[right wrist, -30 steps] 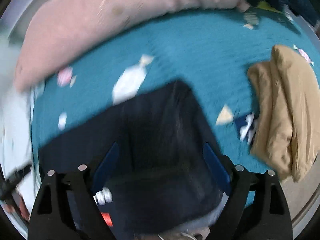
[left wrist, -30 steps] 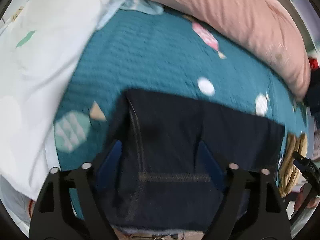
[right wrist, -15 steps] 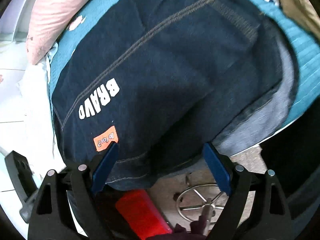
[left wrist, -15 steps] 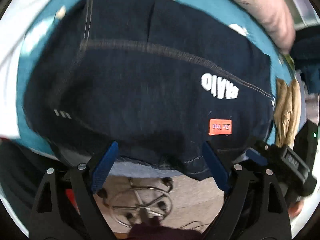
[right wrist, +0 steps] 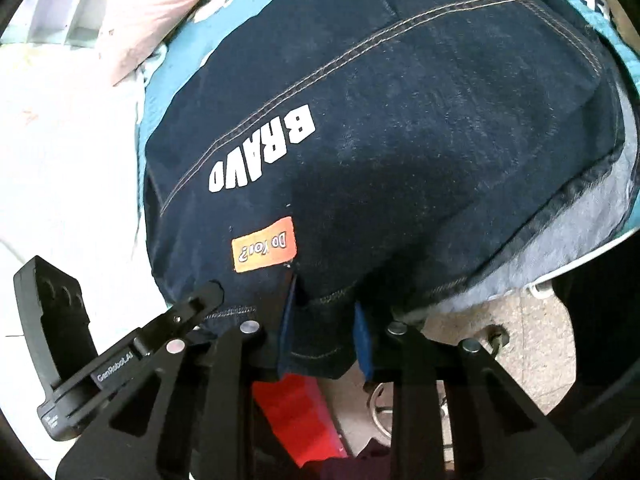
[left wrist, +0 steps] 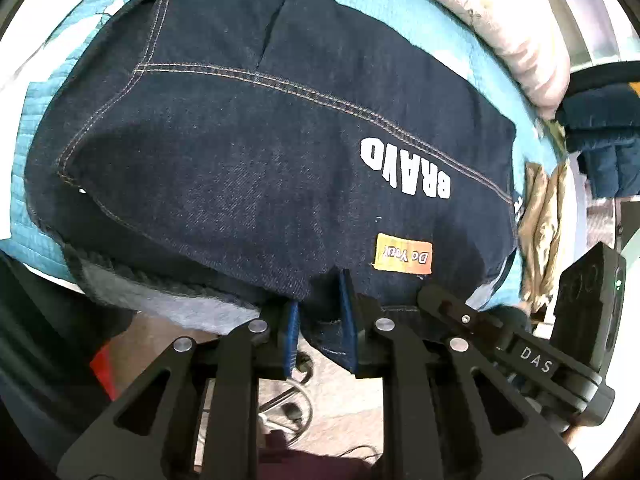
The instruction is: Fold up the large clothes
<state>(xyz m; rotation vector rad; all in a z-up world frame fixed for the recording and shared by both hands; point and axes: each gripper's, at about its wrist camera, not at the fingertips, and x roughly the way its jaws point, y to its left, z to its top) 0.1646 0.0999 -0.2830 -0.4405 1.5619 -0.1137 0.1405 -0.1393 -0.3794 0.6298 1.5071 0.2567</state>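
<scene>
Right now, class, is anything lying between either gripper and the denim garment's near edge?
Nothing visible does. The left gripper and the right gripper are both closing, each with the hanging hem of the denim garment already between its blue pads. Only bare denim fills each gap; the orange patch sits farther up the cloth.

My left gripper (left wrist: 318,320) points steeply down, jaws closing on the denim hem between them; my right gripper (right wrist: 326,332) does the same just beside it.
</scene>
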